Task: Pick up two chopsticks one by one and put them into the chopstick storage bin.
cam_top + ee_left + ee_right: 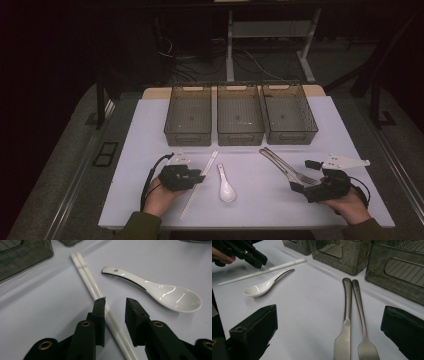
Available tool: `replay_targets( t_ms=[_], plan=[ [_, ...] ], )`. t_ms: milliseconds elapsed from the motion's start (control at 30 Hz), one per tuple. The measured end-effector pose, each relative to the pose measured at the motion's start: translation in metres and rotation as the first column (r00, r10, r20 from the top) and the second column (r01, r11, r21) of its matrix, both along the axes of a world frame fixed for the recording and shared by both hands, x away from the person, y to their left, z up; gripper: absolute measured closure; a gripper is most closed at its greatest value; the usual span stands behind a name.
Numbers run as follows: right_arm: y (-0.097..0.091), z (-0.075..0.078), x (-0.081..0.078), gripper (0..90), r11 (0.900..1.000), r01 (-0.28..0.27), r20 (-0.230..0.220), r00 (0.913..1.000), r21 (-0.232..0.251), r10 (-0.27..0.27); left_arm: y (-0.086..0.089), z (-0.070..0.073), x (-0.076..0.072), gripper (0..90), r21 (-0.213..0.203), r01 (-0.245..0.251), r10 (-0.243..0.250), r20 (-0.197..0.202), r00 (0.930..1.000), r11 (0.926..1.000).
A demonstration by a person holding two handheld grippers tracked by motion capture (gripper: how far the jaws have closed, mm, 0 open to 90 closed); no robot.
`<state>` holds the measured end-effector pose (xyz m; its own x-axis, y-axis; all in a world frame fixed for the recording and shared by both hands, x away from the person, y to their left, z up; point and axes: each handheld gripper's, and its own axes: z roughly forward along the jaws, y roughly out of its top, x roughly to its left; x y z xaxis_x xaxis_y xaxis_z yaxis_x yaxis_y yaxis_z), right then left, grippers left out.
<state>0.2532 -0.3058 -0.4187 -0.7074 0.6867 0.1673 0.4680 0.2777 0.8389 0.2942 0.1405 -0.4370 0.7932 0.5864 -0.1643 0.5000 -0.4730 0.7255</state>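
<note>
A pair of white chopsticks (211,162) lies side by side on the white table, with a white ceramic spoon (226,186) just to its right. My left gripper (200,177) sits low over the chopsticks. In the left gripper view the chopsticks (87,277) run between the jaws of the left gripper (115,301), against the left jaw and with a gap to the right one. A metal knife (347,302) and fork (359,305) lie together ahead of my right gripper (330,313), whose jaws stand wide apart on either side of them.
Three dark see-through bins (188,117) (240,117) (290,116) stand in a row at the back of the white table top (150,150). The spoon (170,293) lies bowl up, close to the left gripper's right jaw. The table's front edge is near both hands.
</note>
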Motion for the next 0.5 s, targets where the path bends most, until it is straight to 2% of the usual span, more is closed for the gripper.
replay_targets(
  t_ms=[67,200,500],
  plan=[
    [-0.0001,-0.0001,0.0000,0.8,1.0000,-0.001,-0.001,1.0000,-0.001,0.001,0.0007,-0.0008,0.0000,72.6,0.015,-0.003,0.003,-0.006,1.0000,0.9999],
    [0.0000,0.0001,-0.0002,0.8,1.0000,-0.001,0.000,1.0000,0.001,0.001,0.0014,-0.0028,0.0000,74.8,0.018,-0.003,0.004,-0.022,0.9998,0.9998],
    [0.0004,-0.0002,-0.0001,0.8,1.0000,0.004,0.000,1.0000,-0.005,-0.004,0.0009,-0.0050,0.0002,78.1,0.035,-0.003,0.004,-0.027,0.9996,0.9994]
  ],
)
